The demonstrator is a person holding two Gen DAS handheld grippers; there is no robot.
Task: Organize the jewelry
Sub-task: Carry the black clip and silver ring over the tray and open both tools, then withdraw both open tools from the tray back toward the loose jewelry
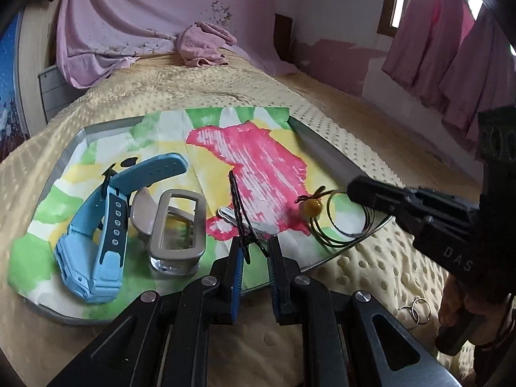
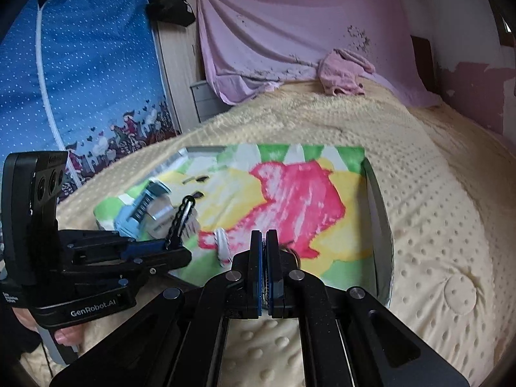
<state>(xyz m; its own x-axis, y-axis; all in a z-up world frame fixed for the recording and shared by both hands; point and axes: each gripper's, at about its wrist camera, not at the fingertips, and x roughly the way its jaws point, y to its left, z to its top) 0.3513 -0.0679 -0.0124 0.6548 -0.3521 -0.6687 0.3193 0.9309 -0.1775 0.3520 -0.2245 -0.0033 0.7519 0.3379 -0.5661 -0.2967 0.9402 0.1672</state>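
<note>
— Jewelry is lying spread over the painted paper (image 1: 267,161) lining the tray (image 1: 80,135) on your bed. Starting at the left, what are you seeing?

— You are looking at a blue watch (image 1: 106,225) lying curled near the tray's left end, with a beige clip (image 1: 177,225) standing just beside it on the right.

— And your left gripper (image 1: 254,254)?

— Its jaws are standing apart, and a black toothed hair clip (image 1: 240,213) is sitting against the inner face of the left finger (image 1: 233,267), pointing away from you. You are not pinching it from both sides; the right finger is standing clear of it. A white clip (image 1: 232,214) is lying flat just behind it.

— Moving right?

— A hair tie with an amber bead (image 1: 314,208) is resting on the paper, its thin loops (image 1: 348,225) trailing toward the tray's right edge. Your right gripper (image 1: 354,190) is reaching in from the right, its tip hanging over those loops.

— Is it holding them?

— From its own camera, your right gripper's jaws are sitting almost together, with something thin showing between the pads (image 2: 258,258); I cannot tell what it is. Two small silver rings (image 1: 416,312) are lying off the tray on the yellow dotted blanket (image 1: 371,267), near your right hand (image 1: 451,303).
</note>
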